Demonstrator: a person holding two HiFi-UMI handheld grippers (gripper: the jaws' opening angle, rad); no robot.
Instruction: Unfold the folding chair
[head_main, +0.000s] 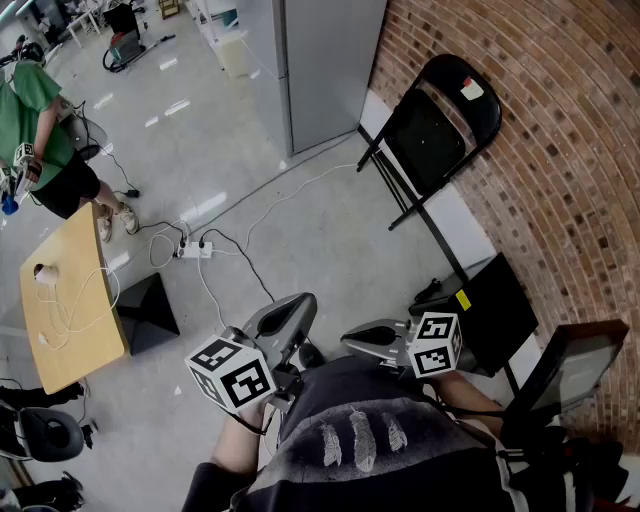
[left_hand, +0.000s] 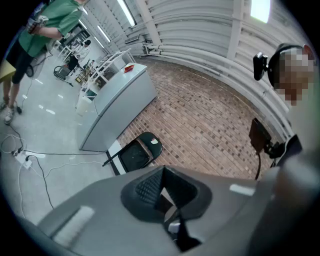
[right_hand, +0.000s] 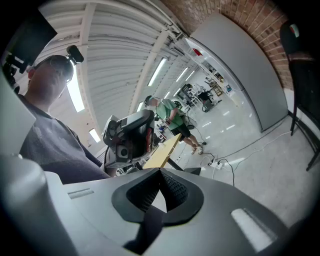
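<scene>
A black folding chair (head_main: 435, 125) leans folded against the brick wall (head_main: 560, 150) at the upper right of the head view, with a small label on its backrest. It also shows in the left gripper view, chair (left_hand: 137, 154), and at the right edge of the right gripper view, chair (right_hand: 299, 55). My left gripper (head_main: 298, 308) (left_hand: 161, 187) is held close to my body, well short of the chair, jaws shut and empty. My right gripper (head_main: 352, 341) (right_hand: 160, 192) sits beside it and points left toward the left gripper, also shut on nothing.
A grey cabinet (head_main: 320, 60) stands left of the chair. A power strip with cables (head_main: 195, 248) lies on the floor ahead. A wooden table (head_main: 65, 300) and a black box (head_main: 150, 312) are at left, a person in green (head_main: 40, 130) beyond. A black case (head_main: 495, 310) sits by the wall.
</scene>
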